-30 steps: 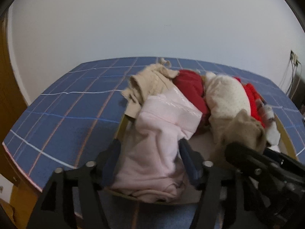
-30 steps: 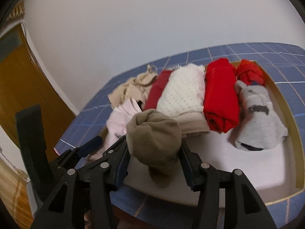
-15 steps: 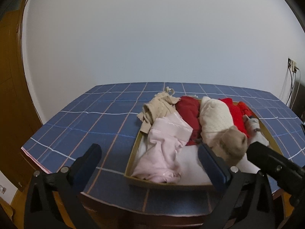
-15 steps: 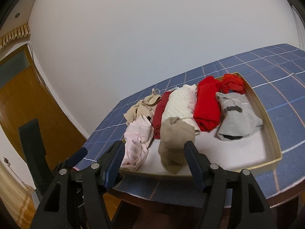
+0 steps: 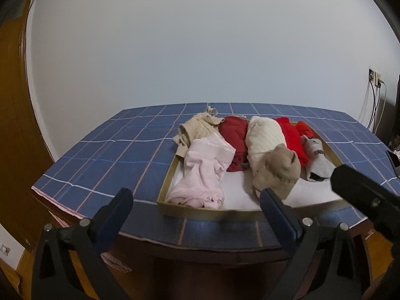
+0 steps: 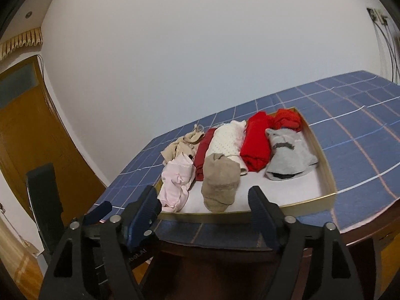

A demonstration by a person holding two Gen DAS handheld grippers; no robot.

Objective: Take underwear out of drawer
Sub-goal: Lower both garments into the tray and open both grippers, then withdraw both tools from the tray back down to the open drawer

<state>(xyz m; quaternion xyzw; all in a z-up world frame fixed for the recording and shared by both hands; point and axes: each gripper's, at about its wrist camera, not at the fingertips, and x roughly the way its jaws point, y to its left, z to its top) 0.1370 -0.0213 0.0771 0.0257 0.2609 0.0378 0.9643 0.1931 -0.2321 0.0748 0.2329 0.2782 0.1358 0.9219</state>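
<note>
Hovering short of a shallow drawer tray on a blue checked table, both grippers hold nothing.
Left gripper gapes wide; right gripper is opening, ready for the rolled underwear lying inside.

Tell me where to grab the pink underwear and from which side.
Grip the pink underwear at its bunched near end, beside the tray's front wall, coming from the front and above. That end is thick and crumpled and nothing covers it; the far end is tucked among the beige and red pieces.
</note>
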